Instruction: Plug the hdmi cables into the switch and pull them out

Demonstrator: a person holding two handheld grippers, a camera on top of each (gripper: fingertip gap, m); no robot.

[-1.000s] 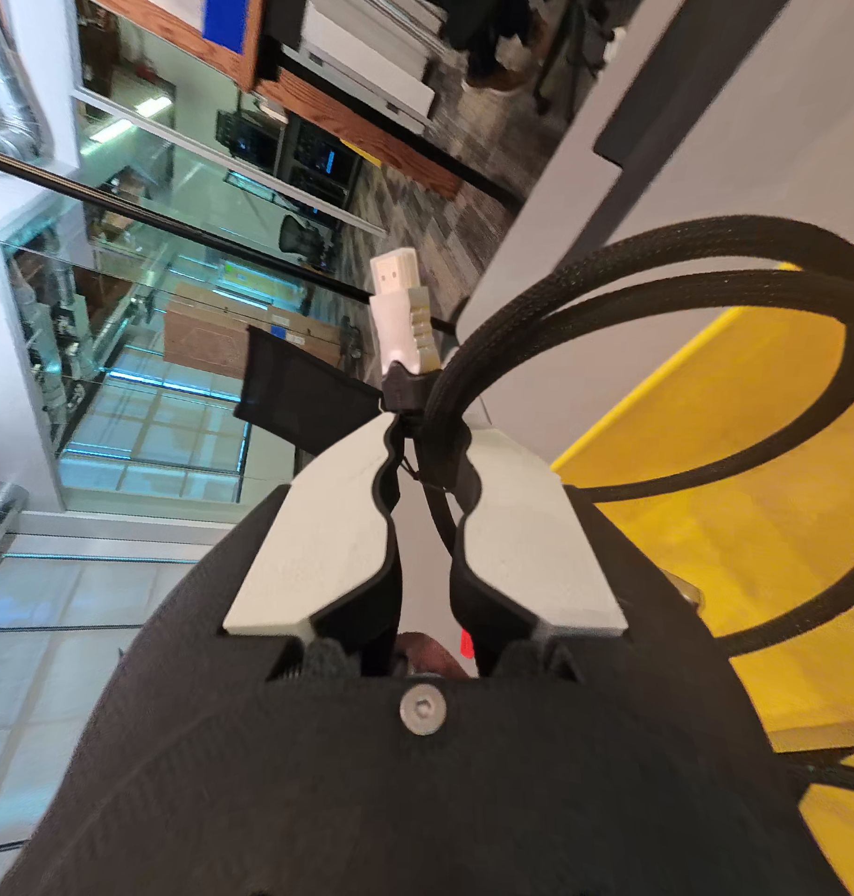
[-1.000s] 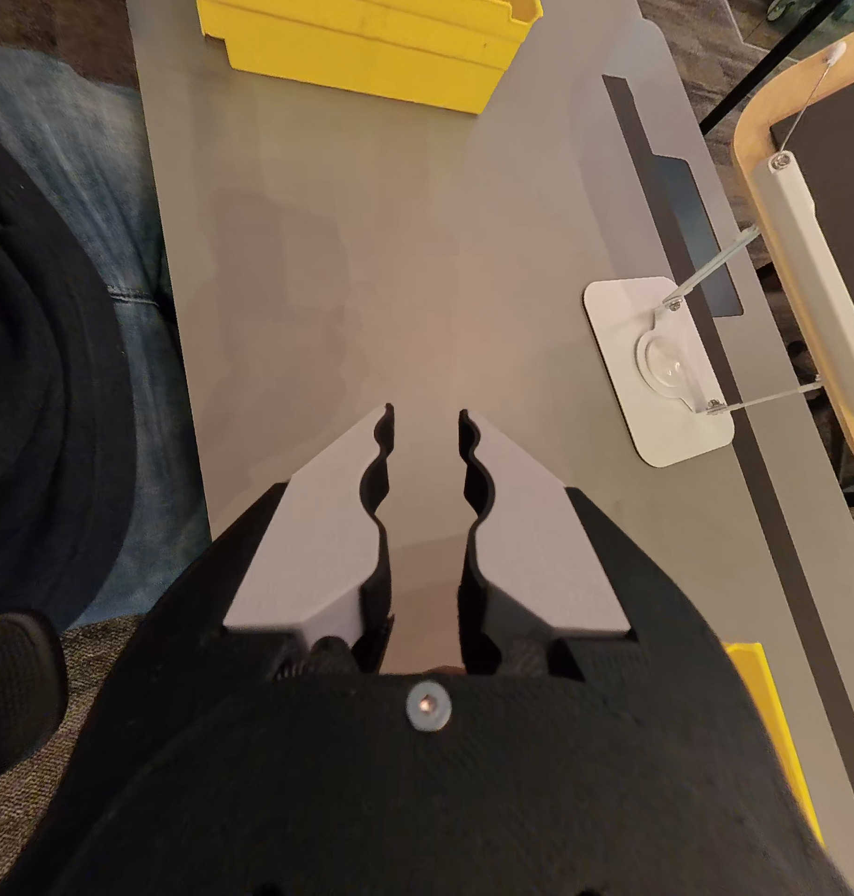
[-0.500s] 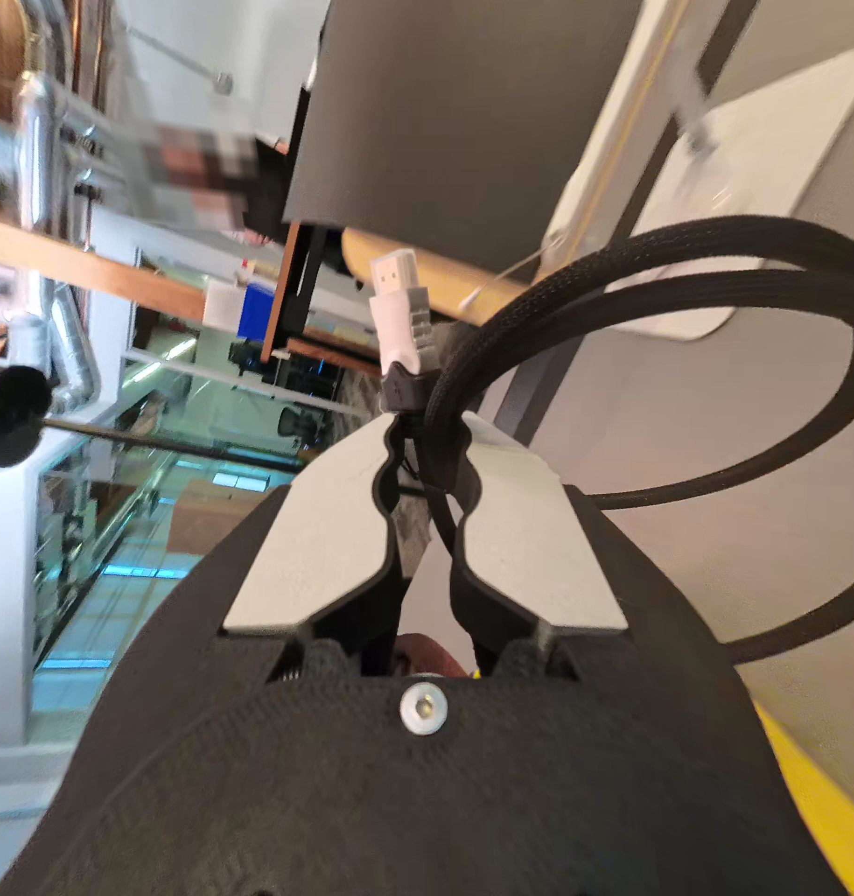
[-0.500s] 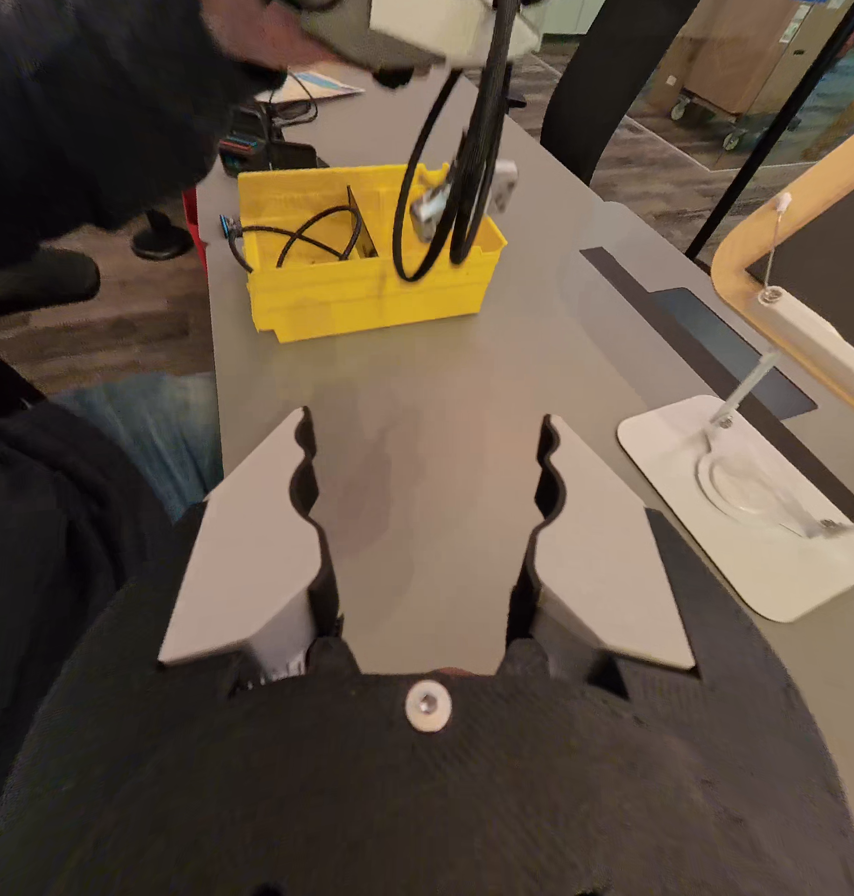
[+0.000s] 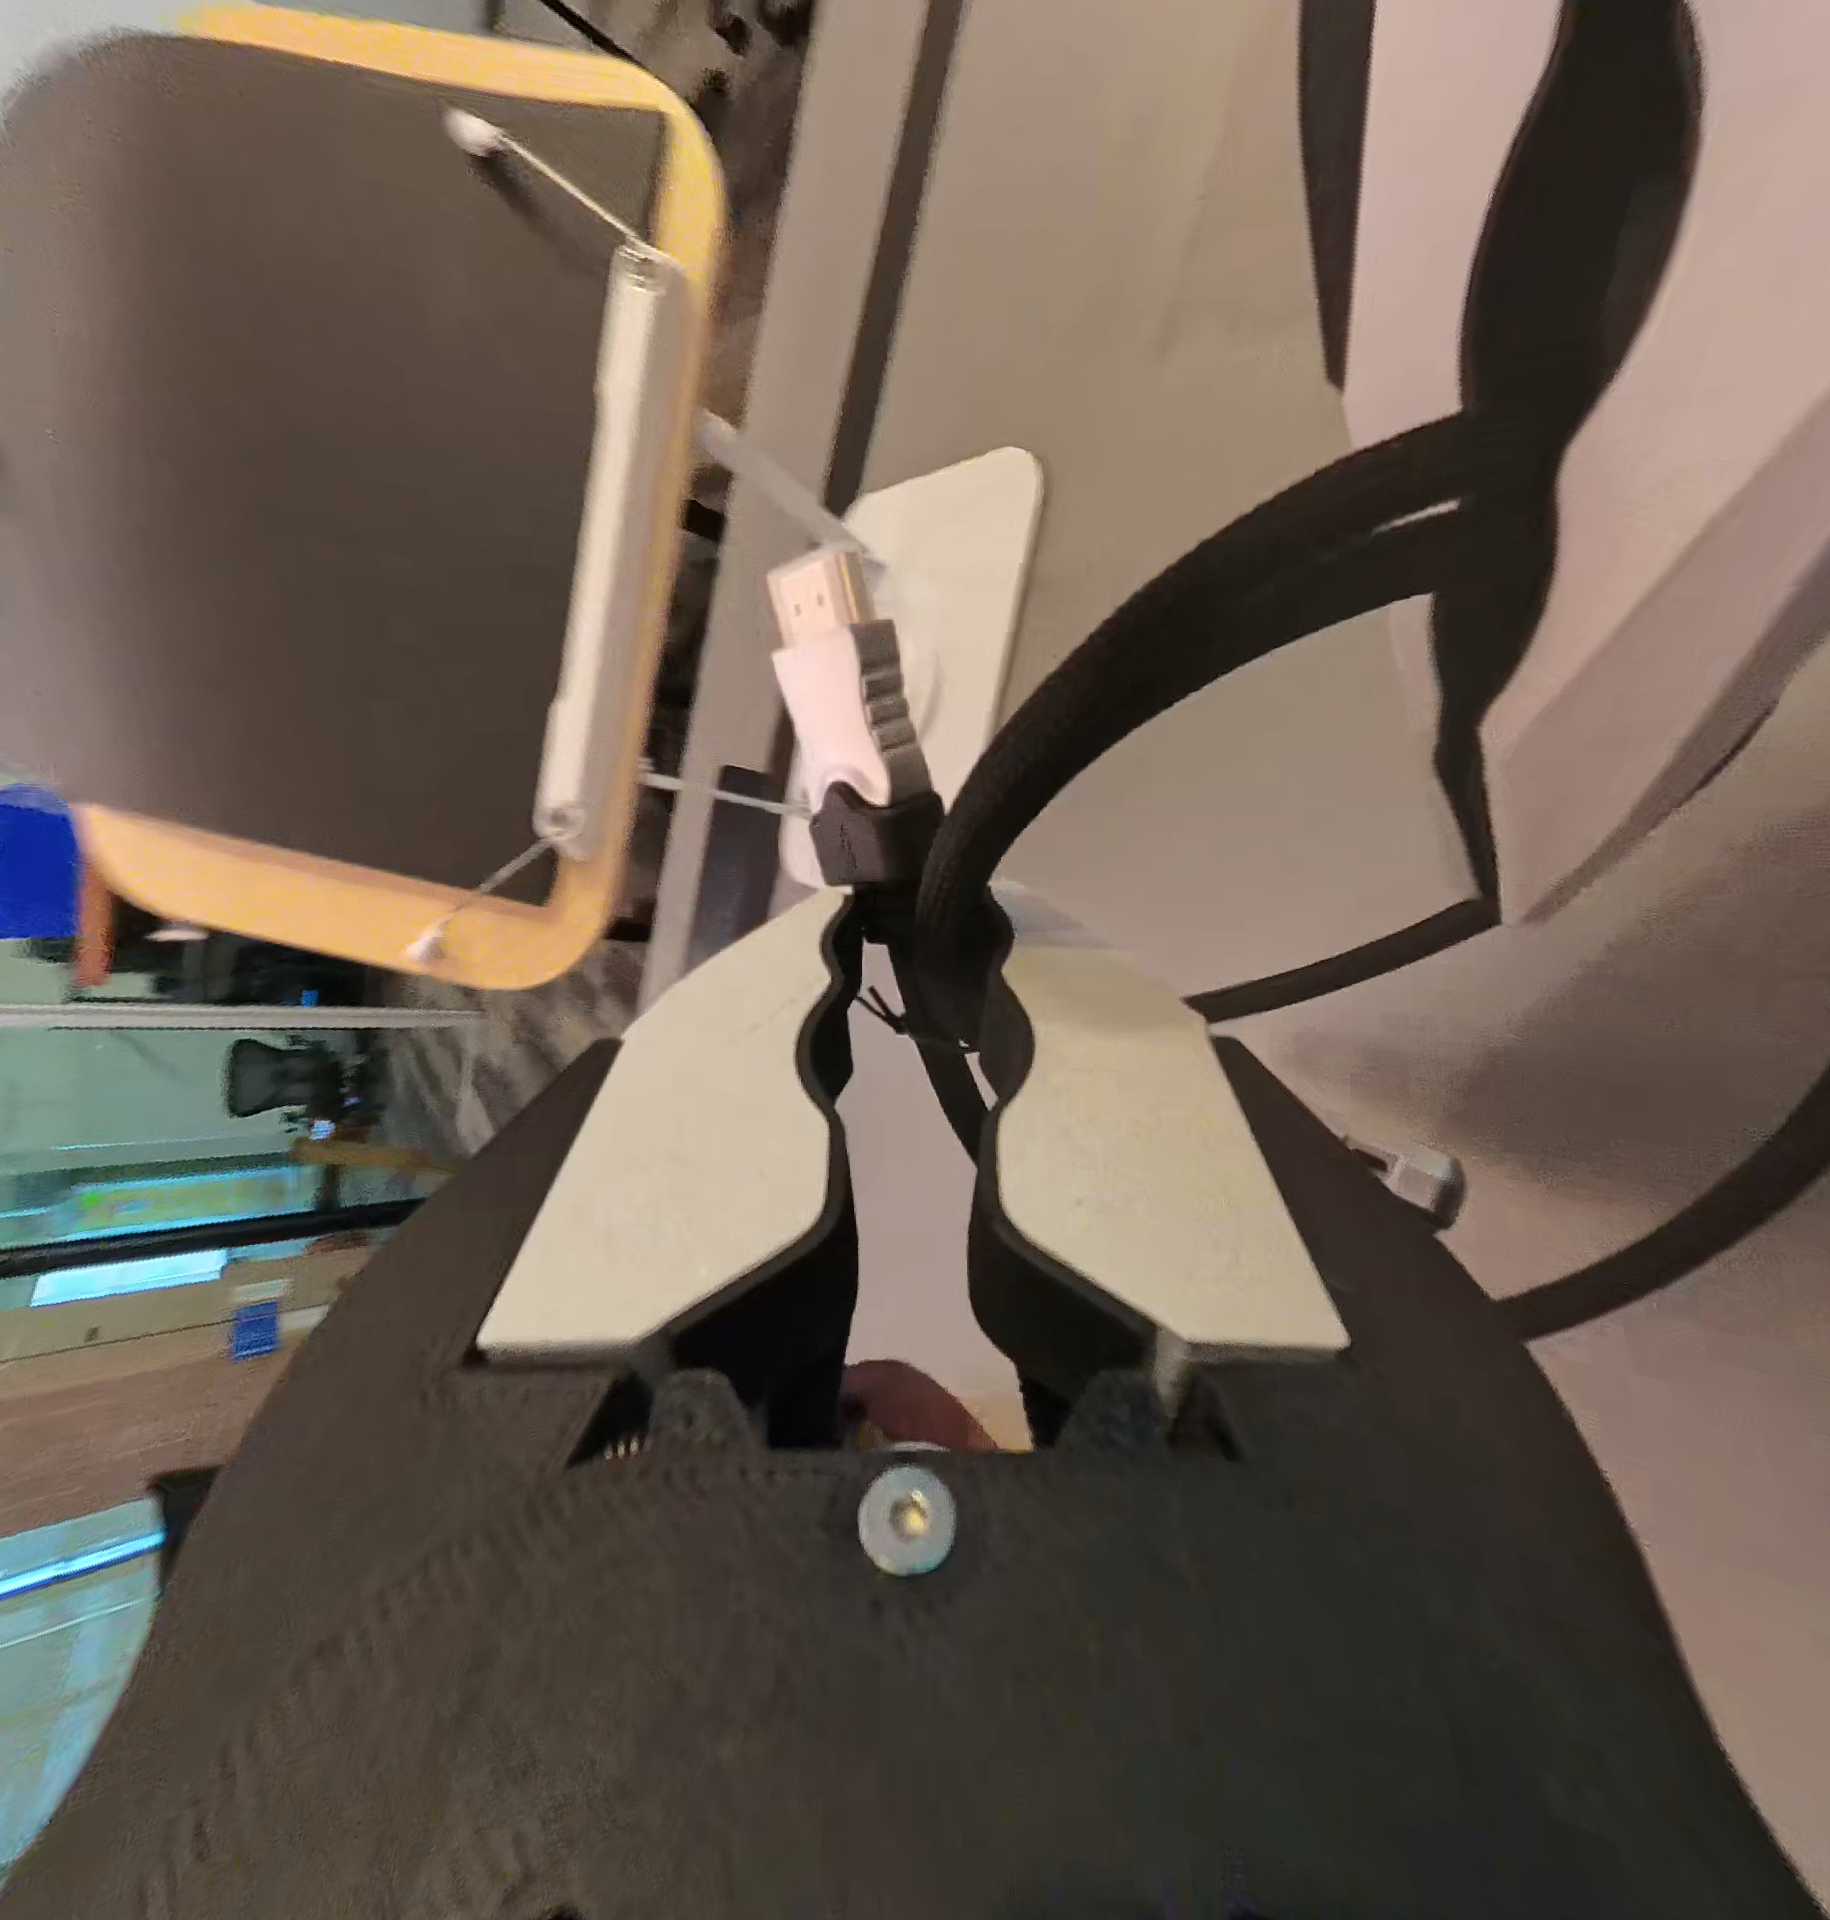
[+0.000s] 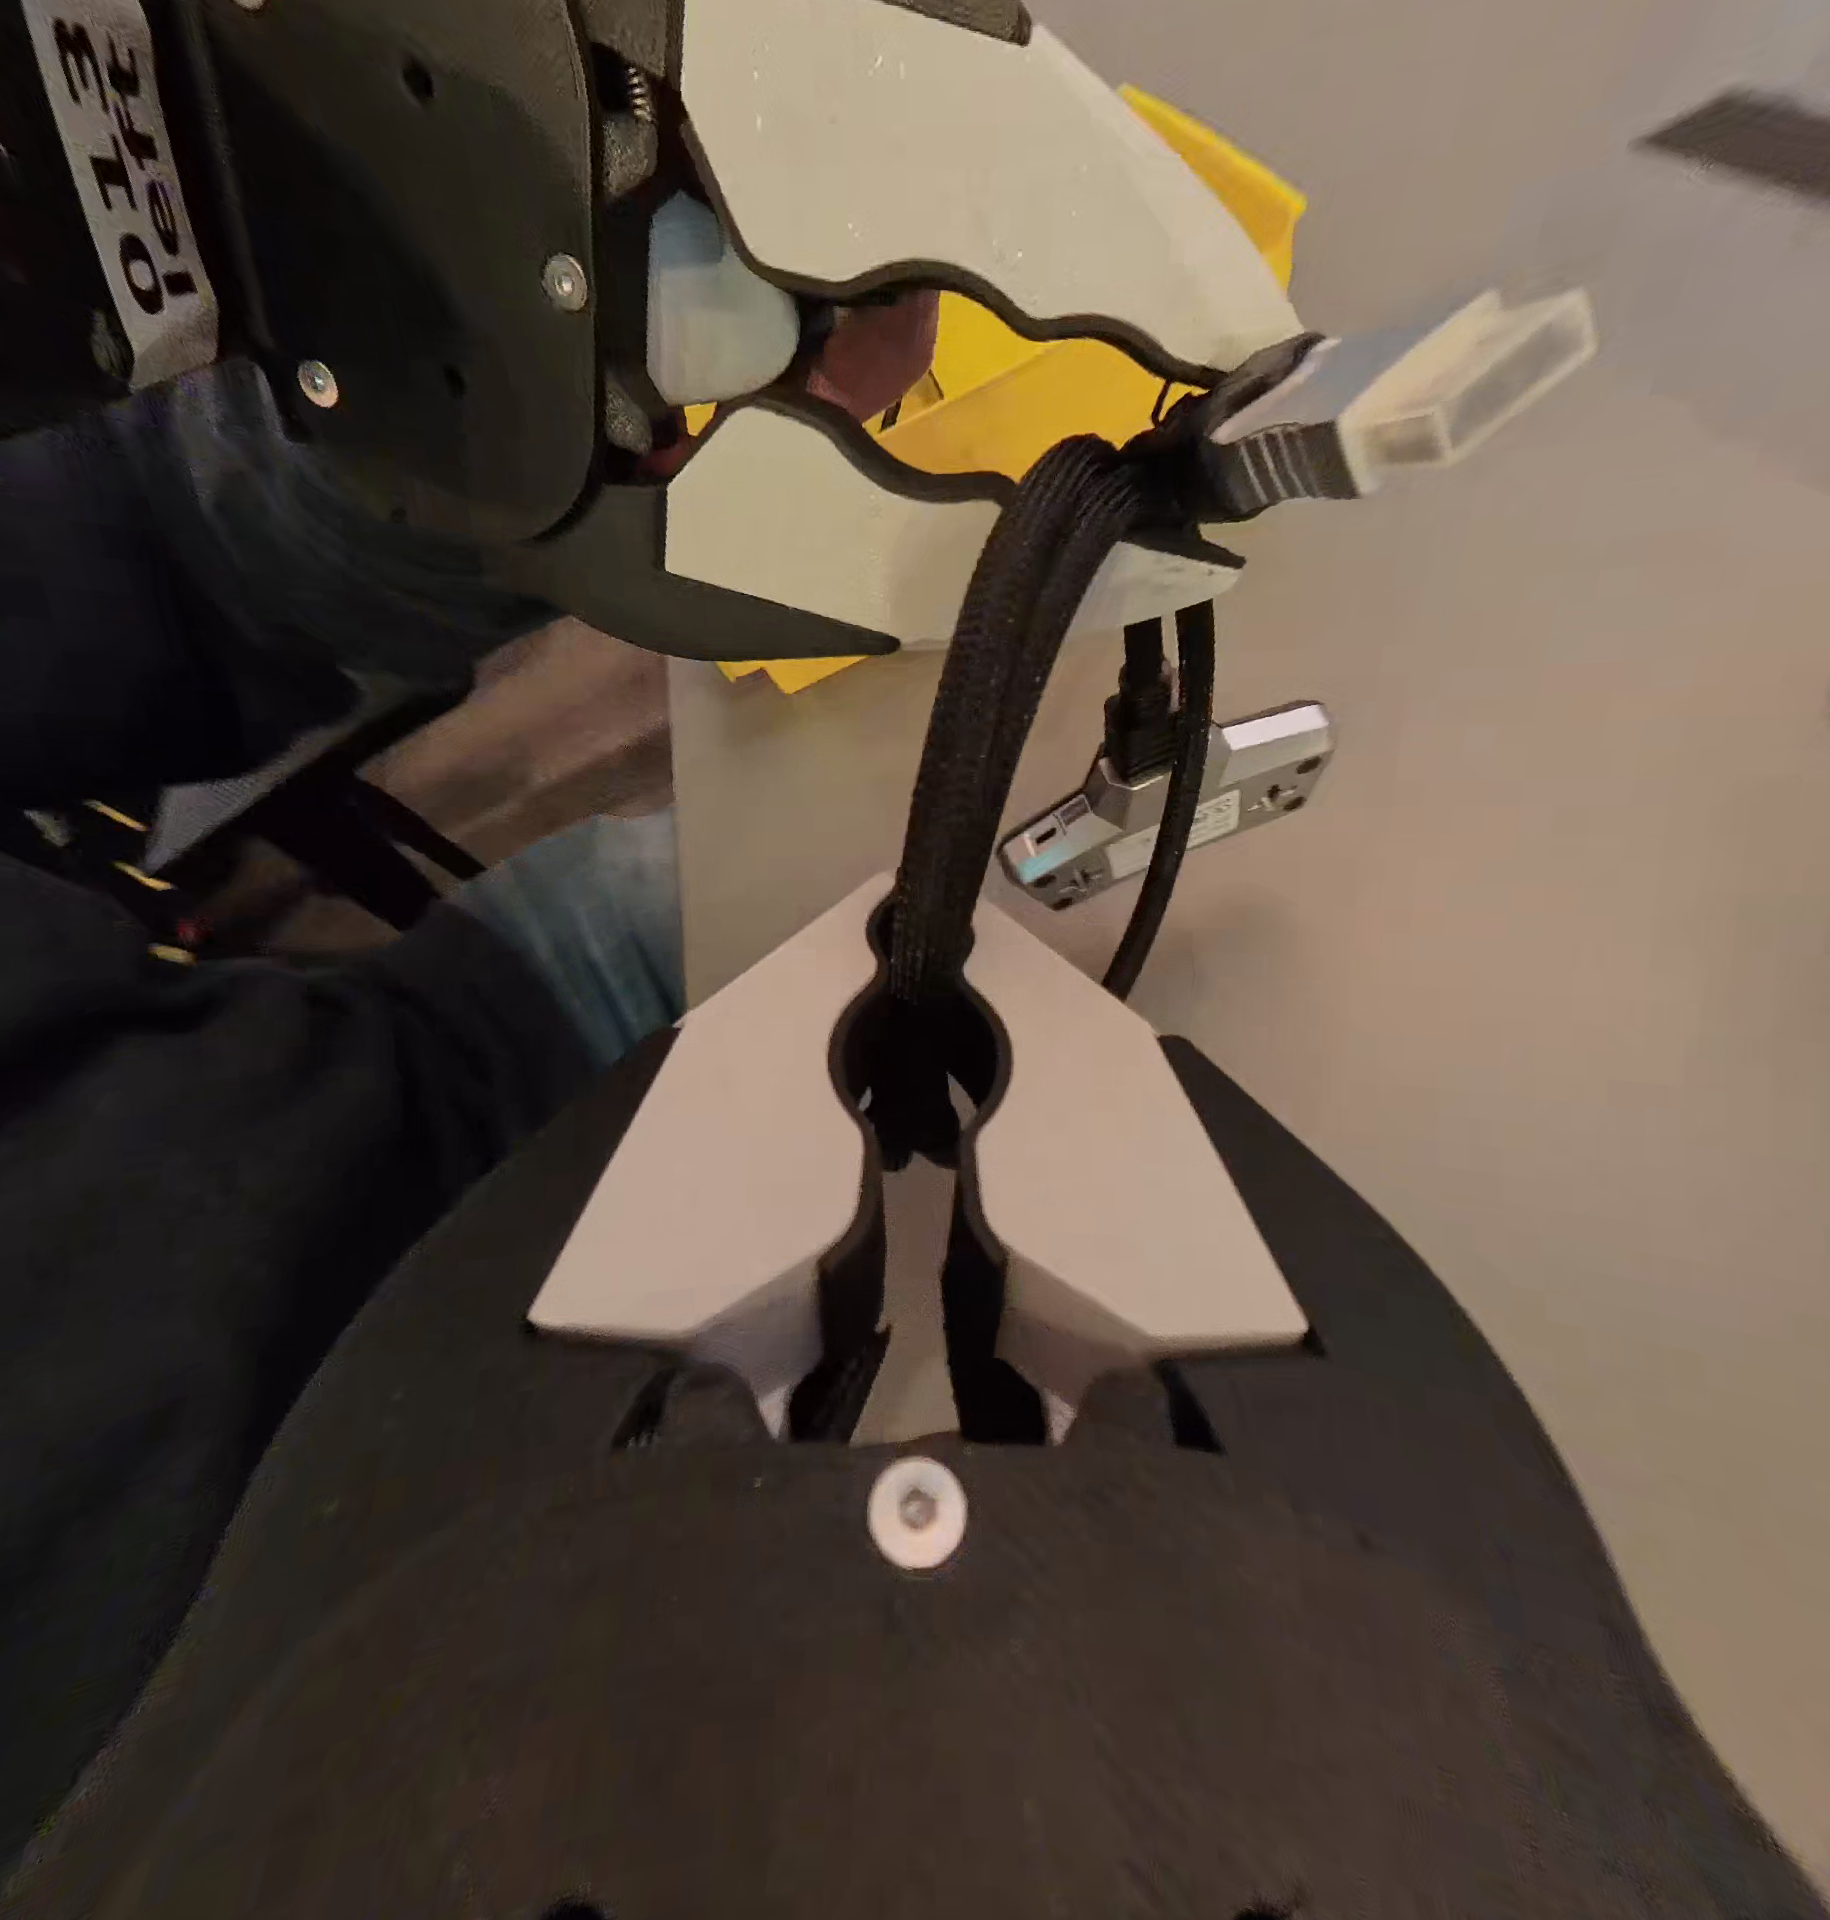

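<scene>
My left gripper (image 5: 926, 935) is shut on a looped bundle of black braided HDMI cable (image 5: 1202, 613), just behind a white and grey plug (image 5: 838, 675) that sticks out past the fingertips. In the right wrist view the left gripper (image 6: 1181, 457) is above and ahead, with the plug (image 6: 1410, 405) pointing right under a clear cap. My right gripper (image 6: 926, 920) is shut on the cable (image 6: 978, 707) where it hangs below the left gripper. A small silver switch (image 6: 1243, 779) with a black plug in it sits lower on the grey table (image 6: 1513, 1039); I cannot tell whether it rests or hangs.
A yellow bin (image 6: 1238, 177) stands behind the left gripper. A dark panel in a wooden frame (image 5: 298, 468) on a white base plate (image 5: 968, 582) stands at the table's far side. The table's edge (image 6: 674, 831) is at the left, with a person's lap (image 6: 215, 1143) beyond.
My left gripper has swung the cable away from the yellow bin to over the table. My right gripper opened wide, then moved in and shut on the hanging cable.
</scene>
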